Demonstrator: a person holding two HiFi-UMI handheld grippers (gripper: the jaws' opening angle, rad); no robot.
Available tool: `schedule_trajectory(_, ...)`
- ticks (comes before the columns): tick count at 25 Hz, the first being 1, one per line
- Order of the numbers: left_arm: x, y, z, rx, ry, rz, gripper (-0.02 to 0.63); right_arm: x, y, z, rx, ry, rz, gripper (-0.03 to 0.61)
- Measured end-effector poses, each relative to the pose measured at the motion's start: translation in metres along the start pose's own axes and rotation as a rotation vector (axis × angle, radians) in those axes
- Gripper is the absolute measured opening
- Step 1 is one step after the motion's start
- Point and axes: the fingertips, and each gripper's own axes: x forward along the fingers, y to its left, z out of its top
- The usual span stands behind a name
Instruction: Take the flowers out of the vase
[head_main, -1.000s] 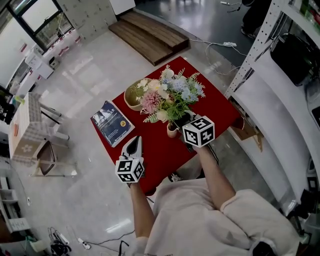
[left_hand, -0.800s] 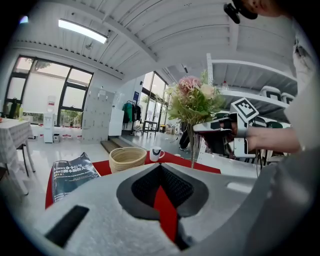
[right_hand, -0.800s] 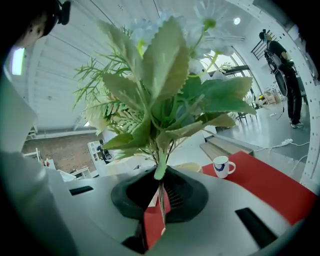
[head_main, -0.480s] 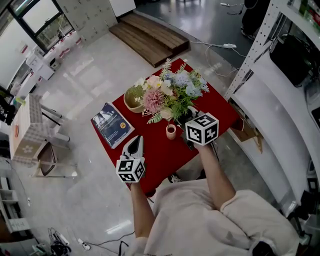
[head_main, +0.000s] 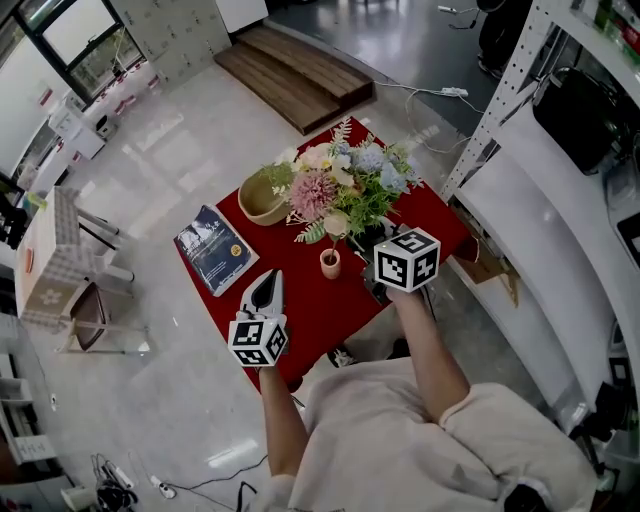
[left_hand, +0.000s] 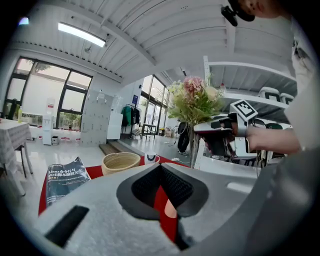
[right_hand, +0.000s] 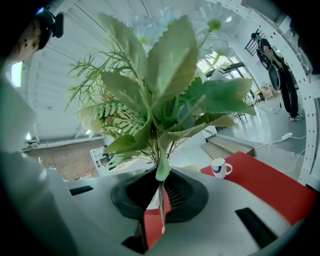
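Right tool (right_hand: 160, 199) gripped flowers (head_main: 341, 190) by the stems, blooms above it | vase (head_main: 329, 263) stood on desk (head_main: 305, 305) between both tools – flowers outside it | left tool (left_hand: 160, 172) – narrow, held nothing

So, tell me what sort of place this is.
Probably an open office or lab hall, not a home: perforated metal shelving, a polished floor, tall windows and grey lockers.

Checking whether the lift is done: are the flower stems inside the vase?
No, the flowers are clamped in the right gripper, clear of the vase standing on the red table.
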Motion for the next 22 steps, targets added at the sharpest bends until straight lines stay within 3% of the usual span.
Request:
schedule_trajectory(8, 0.017, -0.055, 0.022, -0.019, -0.042, -0.027, 0.008, -0.033, -0.027, -0.016, -0.026, 0.068, -0.048, 0.035)
schedule_trajectory(14, 0.036, -0.119, 0.015, -0.004, 0.002, -0.077, 0.008, -0.062, -0.047, -0.038, -0.052, 0.141, -0.074, 0.035)
schedule_trajectory(22, 0.053, -0.180, 0.013, 0.009, 0.014, -0.082, 0.008, -0.107, -0.077, -0.069, -0.083, 0.223, -0.085, 0.035)
